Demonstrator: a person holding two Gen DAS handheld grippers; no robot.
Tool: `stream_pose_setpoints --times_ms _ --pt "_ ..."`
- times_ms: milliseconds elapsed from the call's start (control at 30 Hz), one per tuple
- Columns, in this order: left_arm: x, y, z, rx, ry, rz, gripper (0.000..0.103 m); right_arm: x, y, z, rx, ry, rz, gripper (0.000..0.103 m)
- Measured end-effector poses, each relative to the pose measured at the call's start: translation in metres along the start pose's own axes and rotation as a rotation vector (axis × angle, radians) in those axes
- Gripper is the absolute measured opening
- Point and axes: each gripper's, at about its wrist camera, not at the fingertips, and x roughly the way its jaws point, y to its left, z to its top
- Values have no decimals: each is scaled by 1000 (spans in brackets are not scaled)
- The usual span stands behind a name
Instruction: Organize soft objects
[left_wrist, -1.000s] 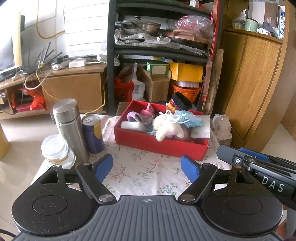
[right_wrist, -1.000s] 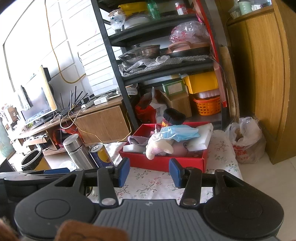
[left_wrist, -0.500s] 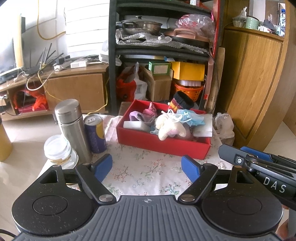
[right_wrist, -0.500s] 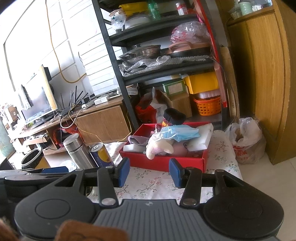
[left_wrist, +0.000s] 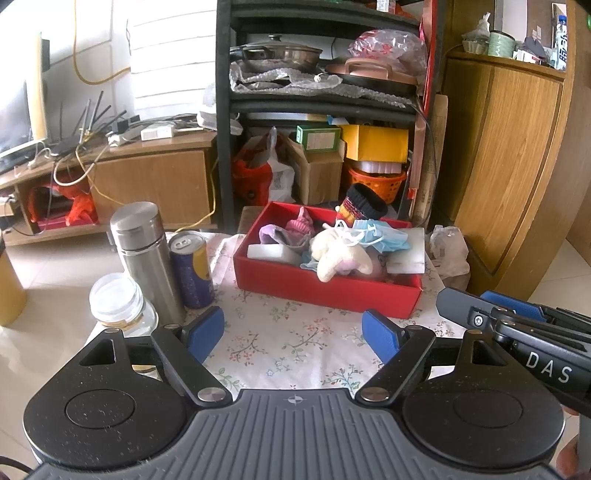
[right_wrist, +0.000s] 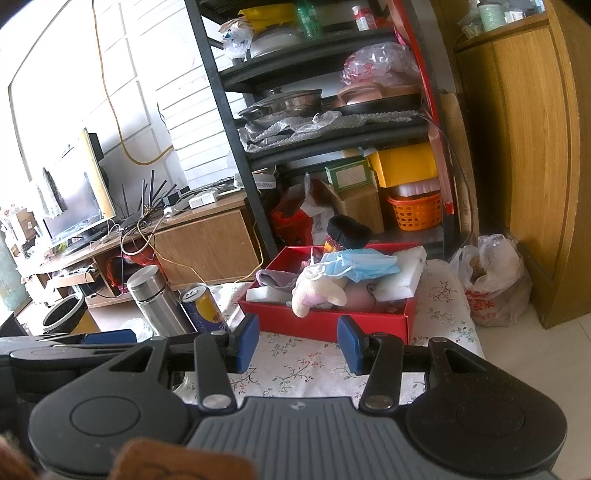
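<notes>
A small table with a flowery cloth stands in front of a black shelf rack. Near the far edge of the table sits a red box, and it is full of soft things. A cream plush toy lies in the middle, drooping over the near wall of the box. A blue face mask rests on top of it. A purple cloth and a pink knit piece lie at the left end, with a white foam block below them. A dark knit hat pokes up at the far wall. A white sponge leans at the right end.

By the left edge of the table stand a steel flask, a blue and yellow can and a glass jar, close together.

The left gripper hangs over the near edge with its blue pads wide apart and nothing between them. The right gripper hangs beside it, pads apart but closer, and it holds nothing.
</notes>
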Motion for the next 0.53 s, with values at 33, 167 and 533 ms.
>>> stream_pose_setpoints --times_ms 33,167,533 --pt "0 0 0 -1 2 -1 81 0 0 0 0 1 0 18" --pt "1 1 0 -4 5 1 82 0 0 0 1 2 -1 18" --pt "-2 -2 -1 44 -54 11 84 -1 0 1 2 -2 -2 18"
